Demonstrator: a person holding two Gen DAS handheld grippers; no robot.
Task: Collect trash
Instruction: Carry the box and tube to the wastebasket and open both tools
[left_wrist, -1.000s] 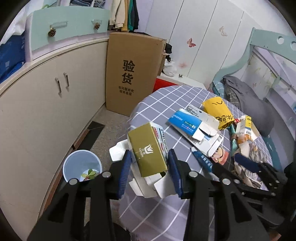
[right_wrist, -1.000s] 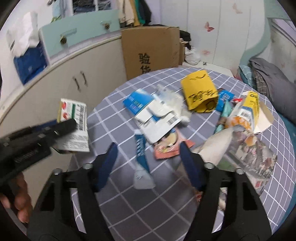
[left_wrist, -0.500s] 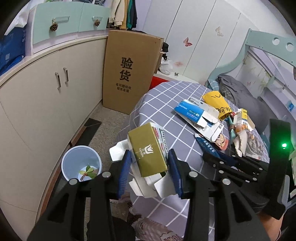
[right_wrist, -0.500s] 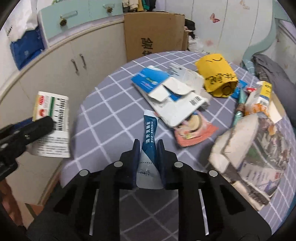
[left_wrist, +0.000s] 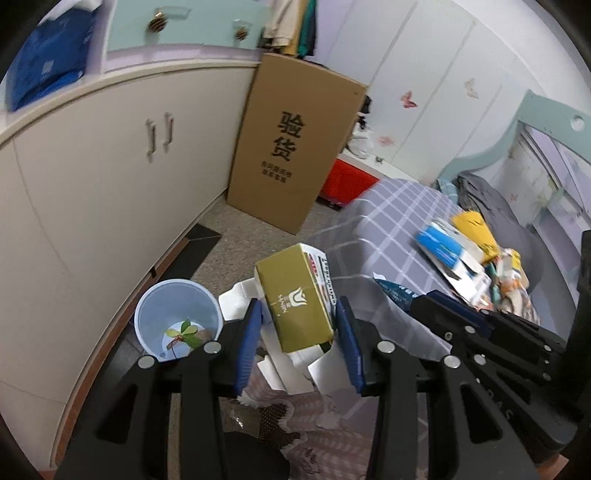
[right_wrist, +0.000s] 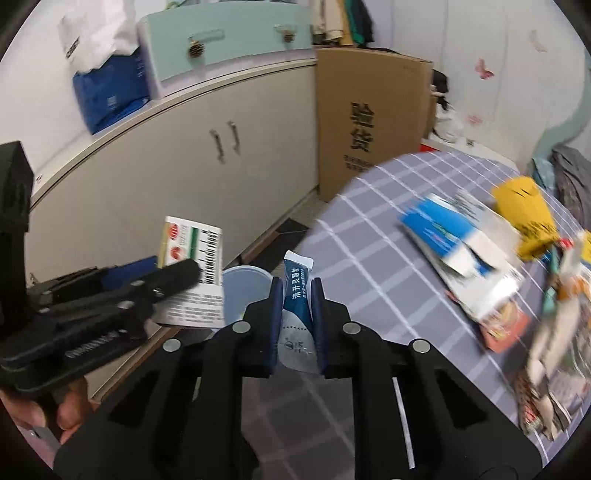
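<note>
My left gripper is shut on an olive-green carton with torn white flaps, held off the table's left edge, to the right of a pale blue bin on the floor. The bin holds a few leaves. My right gripper is shut on a dark blue sachet, held over the table edge with the bin just beyond it. The left gripper and its carton show at left in the right wrist view. The right gripper with the sachet shows at right in the left wrist view.
A round table with a grey checked cloth carries more trash: a blue-white box, a yellow bag, wrappers and paper. A cream cabinet runs along the left. A tall cardboard box stands behind.
My right gripper closed on the blue sachet, lifted it and carried it left toward the bin. My left gripper swung left off the table toward the bin, still holding the carton.
</note>
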